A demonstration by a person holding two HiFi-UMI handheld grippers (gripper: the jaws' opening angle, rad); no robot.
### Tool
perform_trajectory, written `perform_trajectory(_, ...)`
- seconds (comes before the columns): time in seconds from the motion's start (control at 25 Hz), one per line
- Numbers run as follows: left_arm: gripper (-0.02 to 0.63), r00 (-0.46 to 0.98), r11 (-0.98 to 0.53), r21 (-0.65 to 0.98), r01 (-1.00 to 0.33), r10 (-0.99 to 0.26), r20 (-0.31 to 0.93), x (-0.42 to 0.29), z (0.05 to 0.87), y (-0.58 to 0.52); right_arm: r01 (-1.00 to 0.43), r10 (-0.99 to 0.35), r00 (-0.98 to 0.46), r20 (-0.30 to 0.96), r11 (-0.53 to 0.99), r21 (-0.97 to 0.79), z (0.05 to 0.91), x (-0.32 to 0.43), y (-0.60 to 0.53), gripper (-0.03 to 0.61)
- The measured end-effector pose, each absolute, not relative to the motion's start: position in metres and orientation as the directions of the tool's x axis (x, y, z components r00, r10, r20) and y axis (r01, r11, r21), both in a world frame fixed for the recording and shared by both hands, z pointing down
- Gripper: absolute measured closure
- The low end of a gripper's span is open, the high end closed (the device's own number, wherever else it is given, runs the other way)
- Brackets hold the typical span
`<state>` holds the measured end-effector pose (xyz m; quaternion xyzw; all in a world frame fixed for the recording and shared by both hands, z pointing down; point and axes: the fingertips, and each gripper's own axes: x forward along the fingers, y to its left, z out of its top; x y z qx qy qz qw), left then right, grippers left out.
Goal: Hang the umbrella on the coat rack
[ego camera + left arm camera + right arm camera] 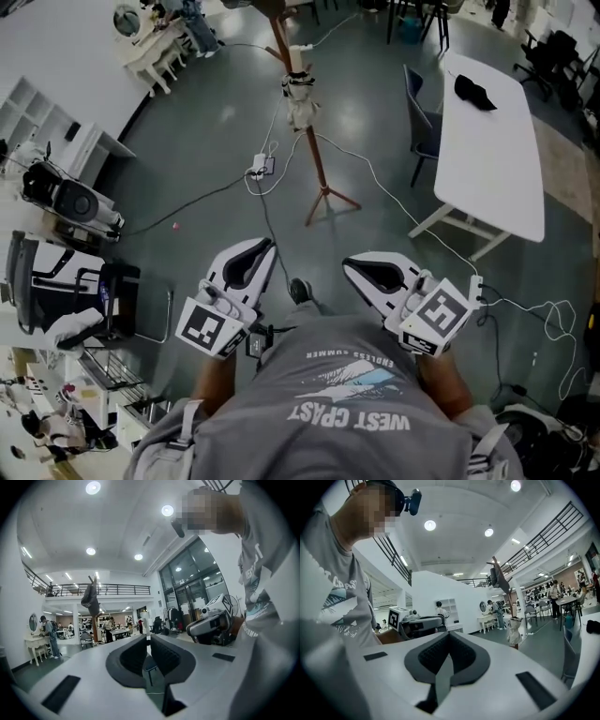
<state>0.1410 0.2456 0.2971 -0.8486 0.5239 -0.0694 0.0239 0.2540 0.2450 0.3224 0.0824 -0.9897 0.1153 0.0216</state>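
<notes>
A wooden coat rack (312, 155) stands on the grey floor ahead of me. A pale folded bundle (300, 105), possibly the umbrella, hangs partway down its pole. In the right gripper view the same bundle (514, 632) hangs low on the rack (506, 597), and a dark item (499, 577) hangs near the top. The left gripper view shows that dark item (90, 599) too. My left gripper (265, 246) and right gripper (349, 265) are held close to my body, well short of the rack. Both are shut with nothing between the jaws.
A long white table (492, 159) with a dark object (475, 92) stands at the right, with a chair (419, 122) beside it. Cables and a power strip (260, 169) lie by the rack's feet. Equipment and shelving (66, 197) line the left side.
</notes>
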Motion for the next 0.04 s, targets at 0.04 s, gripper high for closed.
perform_trajectory(0.04, 0.574, 0.444, -0.453, -0.113, -0.884, -0.891, 0.095, 0.1425, 0.2959, 0.2525, -0.168, -0.158, -0.986, 0.061, 0.959, -0.228, 0.3218, 0.2546, 0.2517, 0.552)
